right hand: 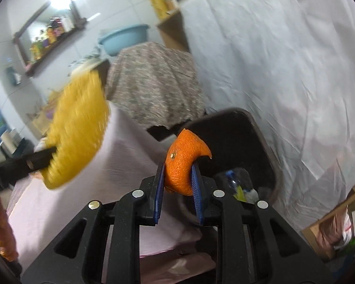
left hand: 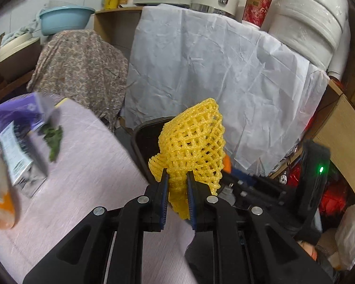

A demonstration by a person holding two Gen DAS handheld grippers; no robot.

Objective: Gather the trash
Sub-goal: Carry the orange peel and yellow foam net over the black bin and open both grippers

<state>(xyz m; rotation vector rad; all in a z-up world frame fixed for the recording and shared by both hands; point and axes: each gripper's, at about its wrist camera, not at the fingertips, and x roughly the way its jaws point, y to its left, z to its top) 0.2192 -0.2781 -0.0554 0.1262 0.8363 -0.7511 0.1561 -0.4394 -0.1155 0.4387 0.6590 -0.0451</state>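
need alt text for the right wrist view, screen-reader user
The right gripper pinches a curled piece of orange peel above a dark trash bin that already holds some litter. To its left, blurred, the left gripper carries a yellow foam fruit net over a pink-covered table.

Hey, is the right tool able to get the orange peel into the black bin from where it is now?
Probably yes. The right tool, shut on the orange peel, sits at the black bin's open rim, with nothing between them.

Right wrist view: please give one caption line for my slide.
Right gripper carries orange peel toward the dark trash bin.
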